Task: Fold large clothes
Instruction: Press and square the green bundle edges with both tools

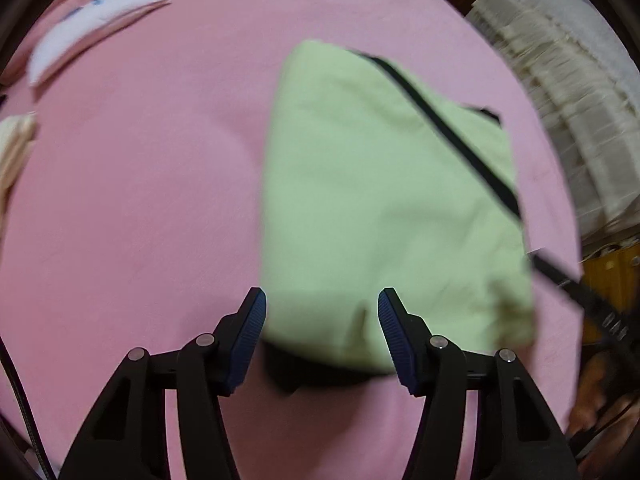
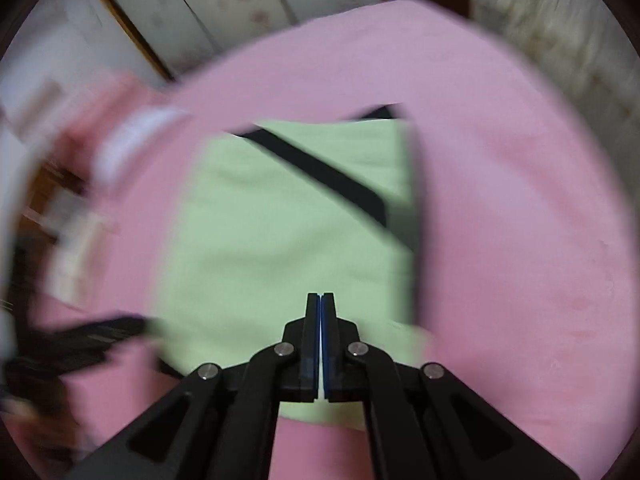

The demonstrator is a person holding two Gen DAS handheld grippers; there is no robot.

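Observation:
A light green garment (image 1: pixel 384 208) with a black stripe (image 1: pixel 452 136) lies folded into a rough rectangle on the pink bedspread (image 1: pixel 140 208). My left gripper (image 1: pixel 322 312) hovers open above the garment's near left corner; its blue pads (image 1: pixel 250 328) touch nothing. In the right wrist view the same garment (image 2: pixel 280 232) fills the middle. My right gripper (image 2: pixel 321 304) is shut over its near edge, pads pressed together with no cloth between them. A blurred black shape at the left is the other gripper (image 2: pixel 100 332).
A white and blue folded item (image 1: pixel 88 28) and a cream cloth (image 1: pixel 16 144) lie at the bedspread's far left. White lacy fabric (image 1: pixel 568 92) hangs past the right edge. A hand (image 1: pixel 592 400) shows at the lower right. Wooden-framed doors (image 2: pixel 192 12) stand behind the bed.

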